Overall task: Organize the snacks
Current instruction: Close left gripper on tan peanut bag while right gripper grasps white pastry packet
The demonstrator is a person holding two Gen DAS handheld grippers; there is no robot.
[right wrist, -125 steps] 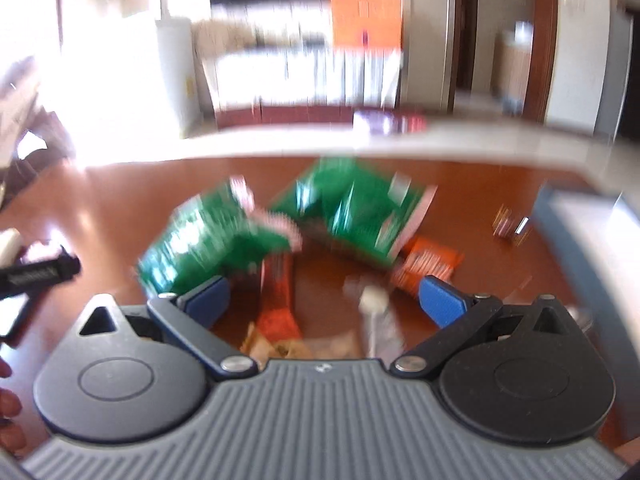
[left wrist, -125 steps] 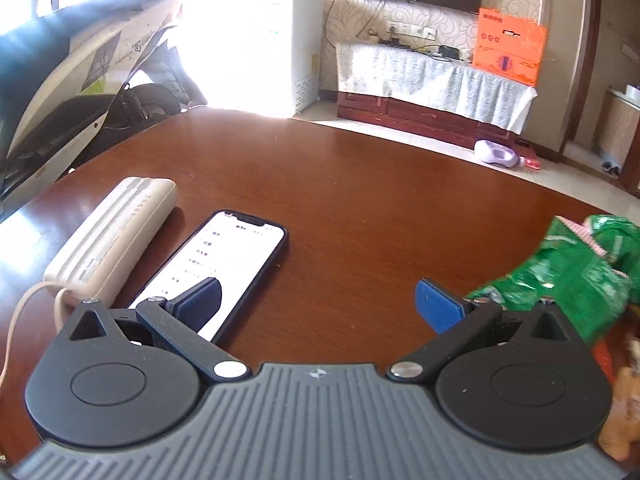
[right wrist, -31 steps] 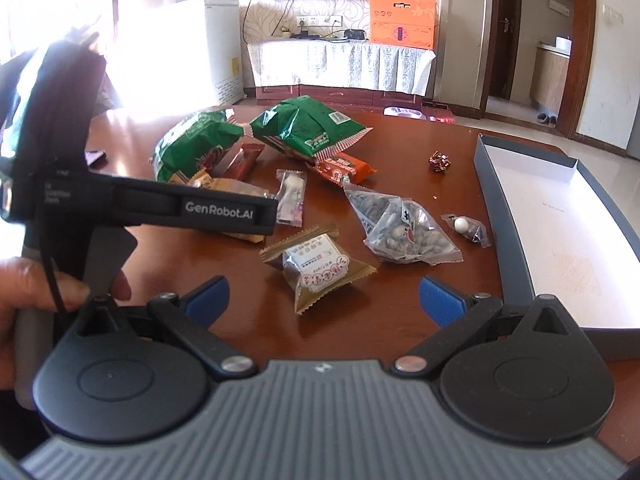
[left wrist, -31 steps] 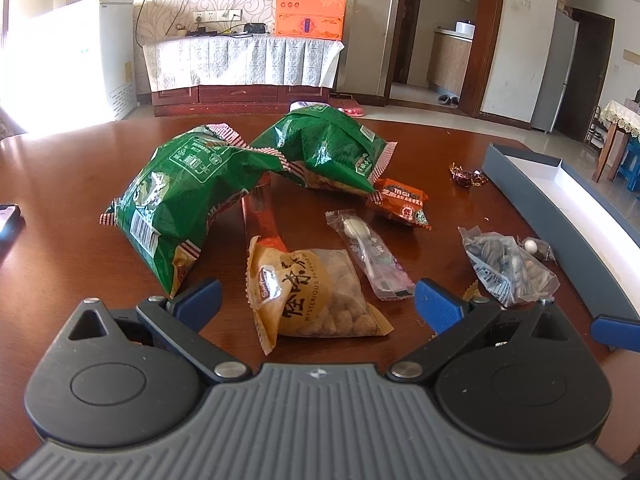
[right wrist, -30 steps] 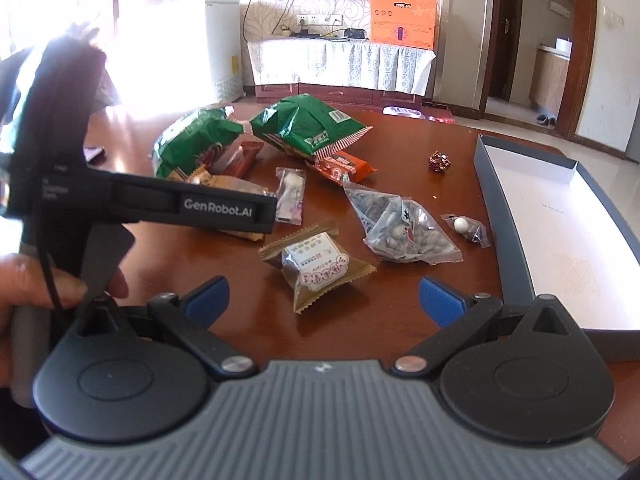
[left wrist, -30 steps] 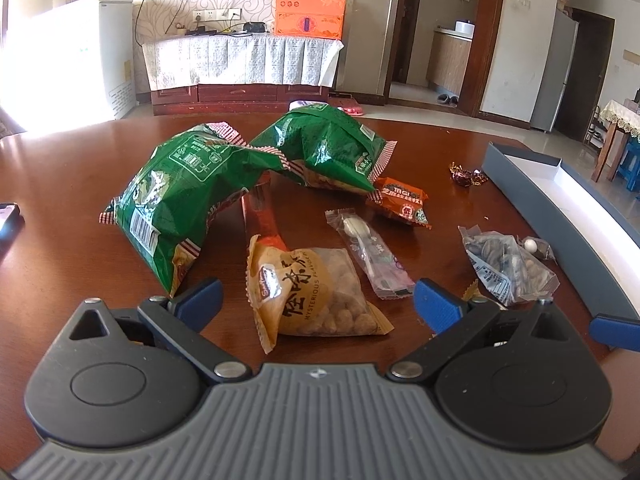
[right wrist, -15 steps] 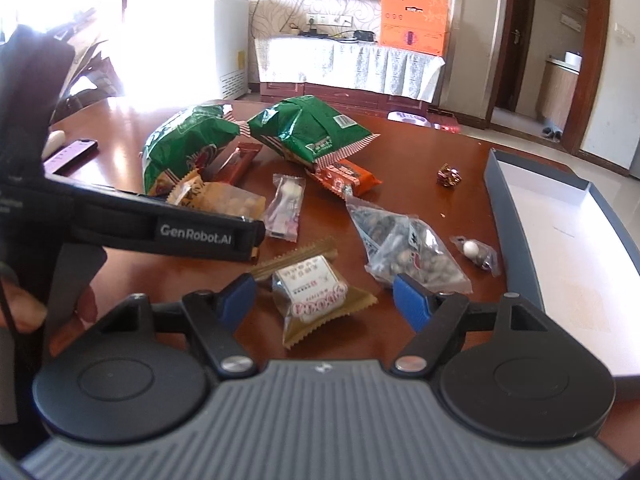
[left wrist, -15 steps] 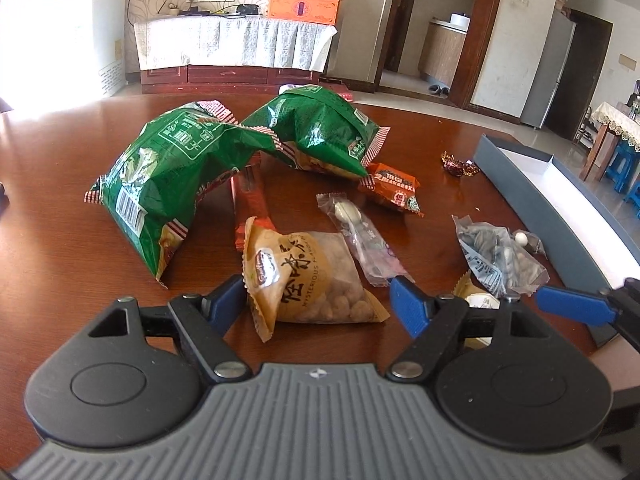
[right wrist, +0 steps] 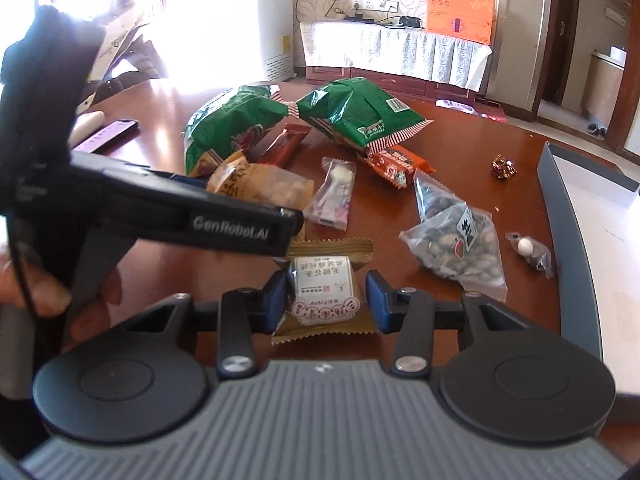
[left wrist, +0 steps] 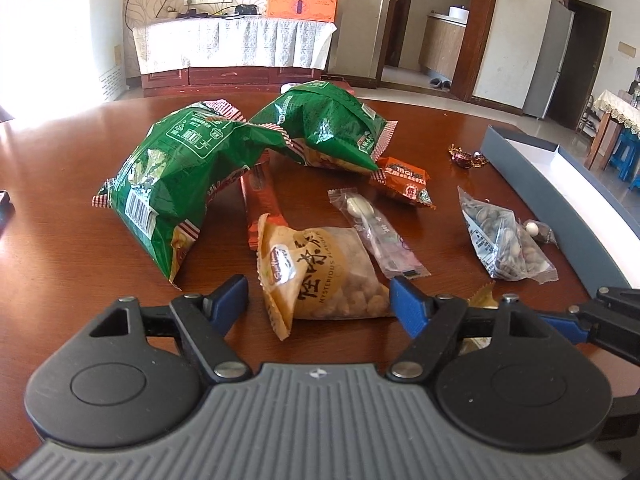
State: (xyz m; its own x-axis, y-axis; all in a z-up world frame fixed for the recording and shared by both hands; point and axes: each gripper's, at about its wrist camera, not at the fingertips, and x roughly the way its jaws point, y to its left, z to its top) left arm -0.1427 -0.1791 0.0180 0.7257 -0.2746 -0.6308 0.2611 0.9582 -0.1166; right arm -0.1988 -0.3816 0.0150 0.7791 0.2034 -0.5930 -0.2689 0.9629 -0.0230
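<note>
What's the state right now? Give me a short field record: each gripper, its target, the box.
left gripper: open, jaws either side of the tan peanut packet, no contact visible
right gripper: open, jaws narrowed around the brown wrapped pastry; contact unclear
grey box: open, on the right side of the table, no snacks visible inside
green bags: two, at the far side of the pile

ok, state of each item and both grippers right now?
left gripper: open, straddling the peanut pack
right gripper: open, fingers either side of the pastry pack, not clamped
peanut pack: flat on table, sealed
pastry pack: flat, sealed
two green bags: puffed, leaning together
seed bag: lying flat
grey box: open, nothing visible inside
</note>
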